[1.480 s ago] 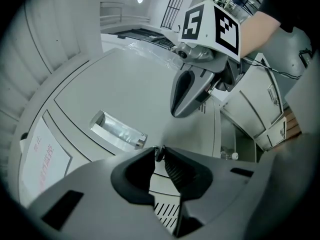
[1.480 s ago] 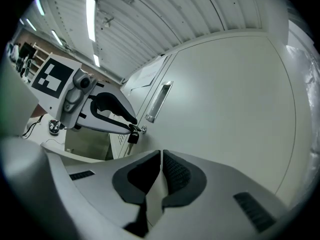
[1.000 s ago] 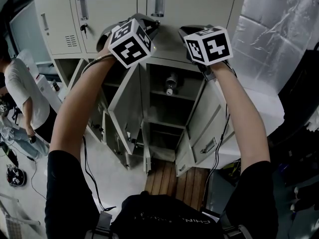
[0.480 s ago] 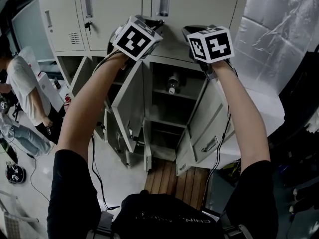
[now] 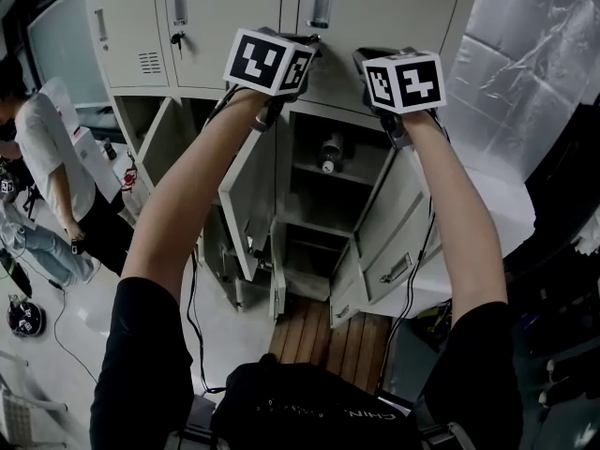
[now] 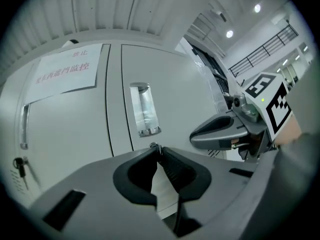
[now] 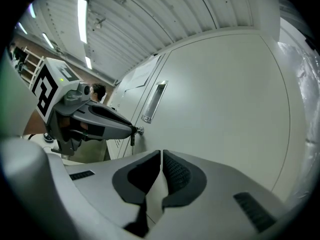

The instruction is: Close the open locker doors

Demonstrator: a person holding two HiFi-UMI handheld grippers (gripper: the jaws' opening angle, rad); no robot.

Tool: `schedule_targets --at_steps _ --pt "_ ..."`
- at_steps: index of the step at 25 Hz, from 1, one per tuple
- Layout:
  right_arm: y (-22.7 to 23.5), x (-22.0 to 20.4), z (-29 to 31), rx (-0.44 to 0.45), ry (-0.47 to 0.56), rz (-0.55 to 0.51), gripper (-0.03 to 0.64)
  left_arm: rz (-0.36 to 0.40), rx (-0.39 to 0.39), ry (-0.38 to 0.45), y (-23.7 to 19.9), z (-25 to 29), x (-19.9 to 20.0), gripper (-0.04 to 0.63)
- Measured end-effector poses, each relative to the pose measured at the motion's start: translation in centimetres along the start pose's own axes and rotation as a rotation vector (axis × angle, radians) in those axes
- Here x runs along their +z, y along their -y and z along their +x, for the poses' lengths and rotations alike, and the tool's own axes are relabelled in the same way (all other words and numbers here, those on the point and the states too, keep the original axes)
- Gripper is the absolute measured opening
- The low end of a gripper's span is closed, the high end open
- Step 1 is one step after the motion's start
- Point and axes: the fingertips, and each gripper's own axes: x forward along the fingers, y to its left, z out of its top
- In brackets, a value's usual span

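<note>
The grey lockers [image 5: 375, 7] have their upper doors closed. Below them several doors hang open, among them a left one [image 5: 251, 195] and a right one [image 5: 394, 223]. My left gripper [image 5: 311, 45] is level at the closed upper door [image 6: 165, 84]. It is shut on a small key [image 7: 133, 132] in the lock below the recessed handle [image 6: 144, 109]. In its own view only a metal tip [image 6: 153, 146] shows between its pads. My right gripper [image 5: 364, 56] is beside it, shut and empty [image 7: 161, 156], close to the same door's face.
A person [image 5: 47, 157] stands at the far left by cables on the floor. A plastic-wrapped bulk [image 5: 525, 73] is right of the lockers. A wooden pallet [image 5: 328, 340] lies under the open lower doors. A paper notice [image 6: 62, 74] hangs on the neighbouring door, which has a key [image 6: 20, 165].
The left gripper has rolled about its own axis, its marker cube turning clockwise in the head view, jaws staying on the key. The right gripper has stayed put. The person at left shifted.
</note>
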Motion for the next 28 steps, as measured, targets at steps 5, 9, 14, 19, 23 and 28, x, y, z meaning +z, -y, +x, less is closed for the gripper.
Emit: schedule_targets --at_steps 5,9,14,19,23,28 --pt "0.07 0.12 -0.08 -0.006 0.002 0.025 0.04 -0.161 -0.026 0.036 -0.2 -0.1 0.15 0.051" --pt "0.03 0.05 -0.1 -0.008 0.004 0.042 0.04 -0.305 -0.057 0.067 -0.33 -0.16 0.06 0.051" --pt "-0.03 0.1 -0.01 -0.012 0.004 0.049 0.04 -0.438 -0.095 0.093 -0.56 -0.14 0.0 0.051" --pt "-0.12 0.02 0.1 -0.013 0.001 0.054 0.04 -0.456 -0.098 0.094 -0.63 -0.15 -0.08 0.052" --pt "-0.11 0.05 0.06 -0.014 0.001 0.053 0.04 -0.458 -0.103 0.103 -0.5 -0.12 0.01 0.052" --pt "-0.06 0.15 -0.01 -0.015 -0.005 0.048 0.04 -0.383 -0.102 0.095 -0.3 -0.29 0.02 0.052"
